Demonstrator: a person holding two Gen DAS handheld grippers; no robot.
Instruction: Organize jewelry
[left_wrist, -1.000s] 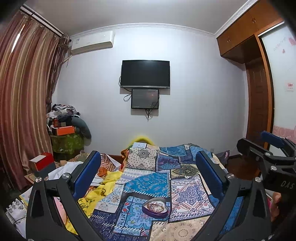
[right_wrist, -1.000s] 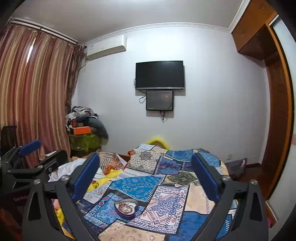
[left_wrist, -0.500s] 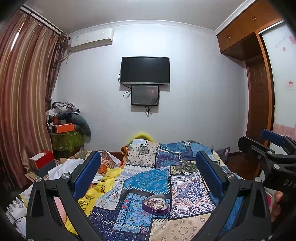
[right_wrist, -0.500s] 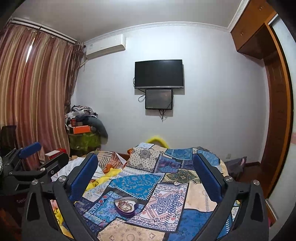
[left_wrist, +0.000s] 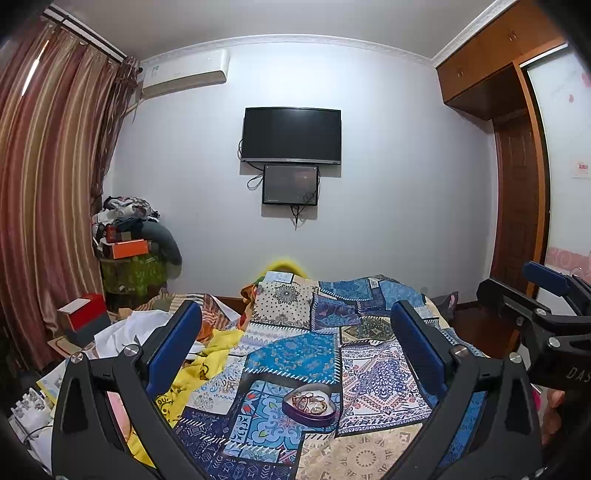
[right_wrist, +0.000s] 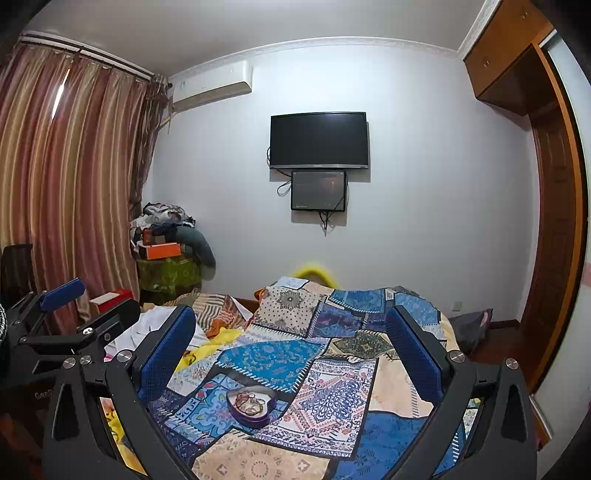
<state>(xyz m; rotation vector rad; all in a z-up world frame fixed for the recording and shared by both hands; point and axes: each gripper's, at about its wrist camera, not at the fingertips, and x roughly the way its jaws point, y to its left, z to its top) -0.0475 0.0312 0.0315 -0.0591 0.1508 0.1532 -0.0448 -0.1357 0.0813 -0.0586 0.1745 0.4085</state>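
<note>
A purple heart-shaped tin with a tangle of gold and red jewelry inside lies on the patchwork bedspread. It also shows in the right wrist view. My left gripper is open and empty, held well above and short of the tin. My right gripper is open and empty, also above the bed. Each gripper shows at the edge of the other's view: the right one, the left one.
Yellow and white clothes lie heaped on the bed's left side. A red and white box stands at the left by striped curtains. A pile of clothes and an orange box fills the corner. A wooden wardrobe stands at the right.
Both views have tilted down a little, so the tin and bedspread sit slightly higher in frame. Both grippers stay open.
</note>
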